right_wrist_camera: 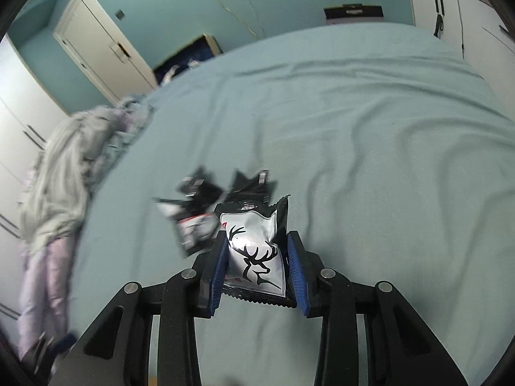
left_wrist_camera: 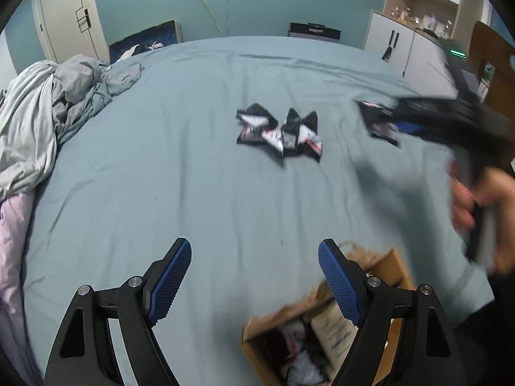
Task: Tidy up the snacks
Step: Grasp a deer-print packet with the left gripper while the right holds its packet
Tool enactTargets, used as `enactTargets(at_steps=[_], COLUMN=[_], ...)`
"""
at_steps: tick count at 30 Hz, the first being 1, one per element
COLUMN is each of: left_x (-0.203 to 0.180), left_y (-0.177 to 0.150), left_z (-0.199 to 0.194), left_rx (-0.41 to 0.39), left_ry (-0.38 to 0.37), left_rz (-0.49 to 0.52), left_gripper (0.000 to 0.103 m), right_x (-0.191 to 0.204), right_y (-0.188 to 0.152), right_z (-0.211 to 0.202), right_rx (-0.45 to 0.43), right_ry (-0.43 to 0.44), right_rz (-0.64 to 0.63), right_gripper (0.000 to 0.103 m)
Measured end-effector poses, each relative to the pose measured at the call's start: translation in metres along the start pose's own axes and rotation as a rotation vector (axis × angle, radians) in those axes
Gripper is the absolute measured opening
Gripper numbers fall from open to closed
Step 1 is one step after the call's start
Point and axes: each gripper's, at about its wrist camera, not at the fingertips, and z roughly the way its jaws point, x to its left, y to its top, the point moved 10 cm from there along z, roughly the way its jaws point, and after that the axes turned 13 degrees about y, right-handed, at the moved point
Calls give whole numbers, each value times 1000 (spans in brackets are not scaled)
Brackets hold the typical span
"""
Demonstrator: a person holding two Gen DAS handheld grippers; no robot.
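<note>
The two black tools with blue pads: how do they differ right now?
The left tool has its blue pads spread wide with nothing between them, while the right tool is closed on a black-and-silver snack packet with a deer logo. The left hangs over the open brown cardboard box; the right is above the teal bedsheet. Both share the same black frame.

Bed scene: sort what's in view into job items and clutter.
Job items:
- deer-print snack packet, clamped in the right claw
- loose snack packets on the bed sheet
- cardboard box holding packets
- left claw, open

Clutter:
- crumpled bedding
- white cabinet
</note>
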Motion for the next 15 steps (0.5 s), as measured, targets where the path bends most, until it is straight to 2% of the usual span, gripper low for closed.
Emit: enactTargets(at_steps=[4, 8, 10, 13, 15], left_x=[-10, -21, -26, -33, -31], left_y=[41, 72, 78, 74, 82], left_z=[12, 45, 70, 110, 129], left_rx=[12, 40, 86, 200, 218], left_ry=[-26, -4, 5, -23, -17], left_rz=[-17, -4, -12, -47, -74], left_gripper=[84, 85, 85, 85, 85], right_x=[20, 25, 20, 12, 1], right_y=[-13, -32, -51, -82, -98], right_z=[-51, -95, -116, -132, -137], right_rx=[-40, -81, -89, -70, -52], right_ry=[23, 45, 64, 86, 108], right_rz=[-39, -54, -46, -38, 14], right_gripper=[34, 34, 34, 34, 34])
